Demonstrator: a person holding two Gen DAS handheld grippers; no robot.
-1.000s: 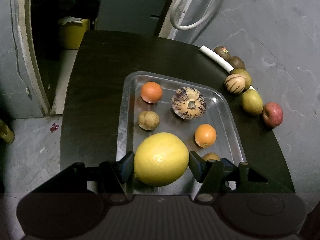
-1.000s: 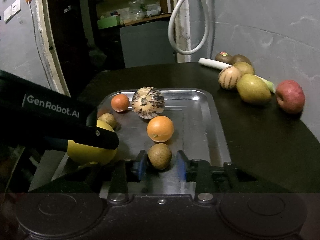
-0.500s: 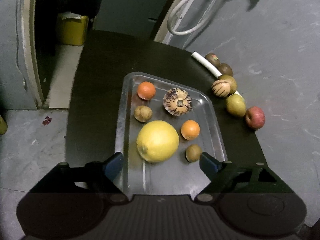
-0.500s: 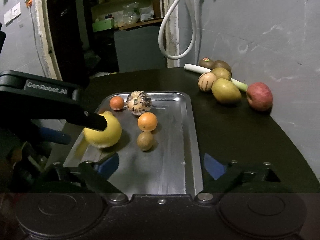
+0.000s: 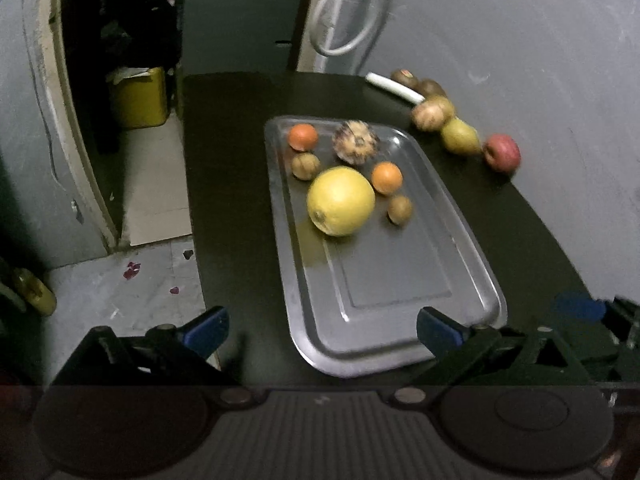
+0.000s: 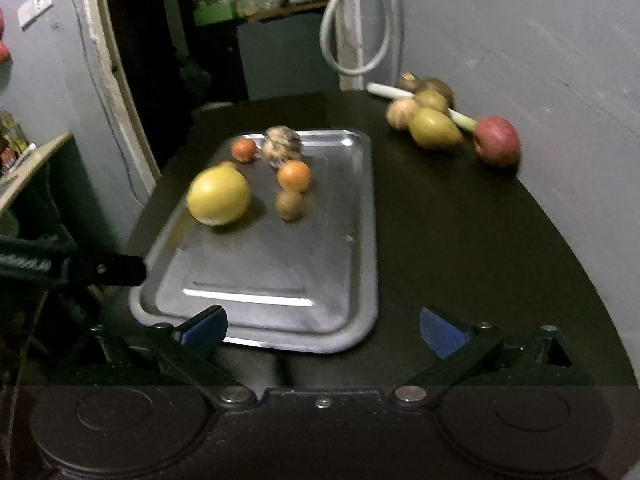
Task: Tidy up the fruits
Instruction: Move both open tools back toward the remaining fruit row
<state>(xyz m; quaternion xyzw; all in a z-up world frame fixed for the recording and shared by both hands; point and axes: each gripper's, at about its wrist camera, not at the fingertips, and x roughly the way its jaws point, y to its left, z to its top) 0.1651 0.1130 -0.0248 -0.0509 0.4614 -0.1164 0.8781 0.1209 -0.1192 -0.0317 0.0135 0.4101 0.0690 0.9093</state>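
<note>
A metal tray (image 5: 400,280) (image 6: 280,280) lies on the dark round table. On its far half sit a big yellow citrus (image 5: 341,201) (image 6: 218,195), two oranges (image 5: 386,177) (image 5: 303,136), a striped melon (image 5: 355,147) and two small brown fruits (image 5: 399,209) (image 5: 305,165). A red apple (image 6: 496,141), a yellow pear (image 6: 434,128) and other fruit lie on the table at the far right. My left gripper (image 5: 322,330) is open and empty at the tray's near edge. My right gripper (image 6: 322,330) is open and empty at the tray's near right corner.
A white-stemmed leek (image 6: 424,104) lies among the loose fruit by the grey wall. A white hose (image 6: 352,20) hangs behind the table. A yellow bin (image 5: 140,96) stands on the floor to the left. The left gripper's arm (image 6: 72,268) shows at the left of the right wrist view.
Both grippers opened, let go of the yellow citrus and the small brown fruit on the tray, and pulled back toward the near edge.
</note>
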